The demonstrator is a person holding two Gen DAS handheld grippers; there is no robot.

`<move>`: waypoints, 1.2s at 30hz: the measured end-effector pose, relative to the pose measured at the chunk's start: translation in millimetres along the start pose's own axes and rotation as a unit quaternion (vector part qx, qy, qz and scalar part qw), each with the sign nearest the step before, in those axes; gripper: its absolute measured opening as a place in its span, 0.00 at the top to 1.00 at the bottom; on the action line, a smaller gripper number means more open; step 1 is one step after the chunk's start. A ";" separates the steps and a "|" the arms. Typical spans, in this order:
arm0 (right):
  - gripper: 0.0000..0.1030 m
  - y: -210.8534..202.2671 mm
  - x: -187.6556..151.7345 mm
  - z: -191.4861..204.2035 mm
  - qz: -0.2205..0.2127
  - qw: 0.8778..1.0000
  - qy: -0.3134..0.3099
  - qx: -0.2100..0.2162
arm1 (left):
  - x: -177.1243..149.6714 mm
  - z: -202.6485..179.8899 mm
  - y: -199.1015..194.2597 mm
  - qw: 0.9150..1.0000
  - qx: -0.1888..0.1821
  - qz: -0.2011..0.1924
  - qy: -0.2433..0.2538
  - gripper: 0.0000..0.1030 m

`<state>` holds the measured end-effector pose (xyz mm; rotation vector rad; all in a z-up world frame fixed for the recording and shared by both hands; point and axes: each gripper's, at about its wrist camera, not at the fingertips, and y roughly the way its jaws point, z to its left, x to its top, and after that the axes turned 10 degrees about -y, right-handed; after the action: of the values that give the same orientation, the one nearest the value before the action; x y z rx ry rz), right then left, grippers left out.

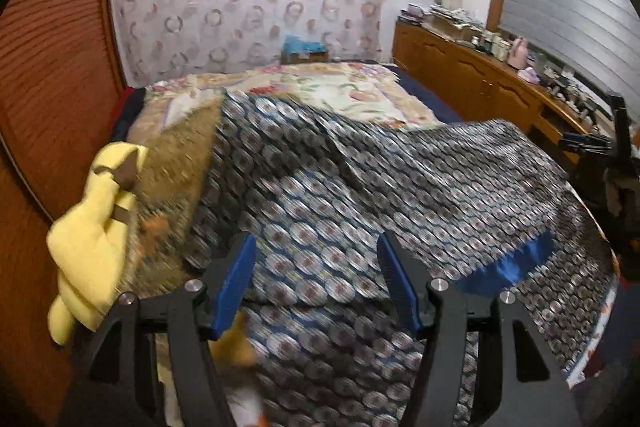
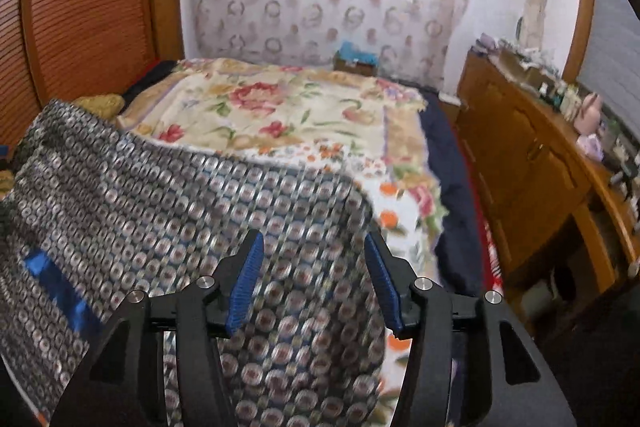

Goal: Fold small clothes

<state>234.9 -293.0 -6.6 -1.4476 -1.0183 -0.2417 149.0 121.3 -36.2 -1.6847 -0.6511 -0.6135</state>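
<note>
**Both grippers spread over the patterned garment on the bed**

Much of what you see here is smeared: the medallion print on the garment (image 1: 360, 179) blurs into streaks, so you cannot tell what kind of garment it is or where its hems run. Its near part drops out of the bottom of both wrist views, behind the gripper bodies. Only one blue band (image 1: 508, 263) breaks the print, and what it belongs to is unclear. At the left edge of the left view, a yellow cloth (image 1: 92, 227) with brown patches is partly cut off, and a small yellow-orange shape below your left gripper is too blurred to name.

The garment lies spread on the floral bedspread (image 2: 280, 107), covering its near part. Your left gripper (image 1: 316, 267) has its blue pads apart, with the fabric showing in the gap between them and neither pad pressing on it. Your right gripper (image 2: 314, 267) is likewise spread, above the garment near its right edge, where the bedspread shows just beside the right finger. Whether either fingertip brushes the cloth cannot be told.
</note>
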 end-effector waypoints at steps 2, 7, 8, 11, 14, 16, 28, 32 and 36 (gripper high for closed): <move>0.48 0.2 -8.5 0.7 0.004 1.000 0.008 0.006 | -10.3 -10.1 0.7 1.000 -0.005 0.012 0.007 0.39; 0.48 -1.1 -40.4 8.7 0.022 0.999 0.023 0.026 | -41.1 -36.7 18.3 0.998 -0.009 0.042 0.037 0.39; 0.48 -0.5 -45.2 9.7 0.026 0.999 0.026 0.029 | -44.8 -41.1 21.9 0.998 -0.012 0.047 0.040 0.39; 0.48 -0.8 -62.5 12.9 0.037 0.998 0.029 0.036 | -55.4 -53.3 28.8 0.997 -0.013 0.052 0.051 0.39; 0.48 -3.1 -73.0 9.6 0.043 0.998 0.036 0.034 | -61.6 -63.9 34.8 0.997 -0.016 0.058 0.054 0.39; 0.48 -4.6 -77.6 5.4 0.043 0.998 0.039 0.026 | -62.9 -66.9 38.2 0.996 -0.020 0.063 0.053 0.39; 0.49 2.8 -71.5 -16.7 0.044 0.996 0.075 -0.008 | -70.5 -75.7 56.2 0.996 -0.010 0.067 0.055 0.33; 0.51 10.1 -65.6 -19.2 0.049 0.996 0.073 -0.025 | -70.6 -83.8 62.3 0.994 -0.017 0.078 0.068 0.13; 0.59 19.4 -66.2 -21.0 0.056 0.995 0.081 -0.019 | -71.2 -89.2 64.5 0.993 -0.020 0.085 0.076 0.06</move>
<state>218.6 -336.4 -61.8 -1.4884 -0.8032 -0.2927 139.1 15.7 -113.2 -1.6907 -0.3843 -0.6287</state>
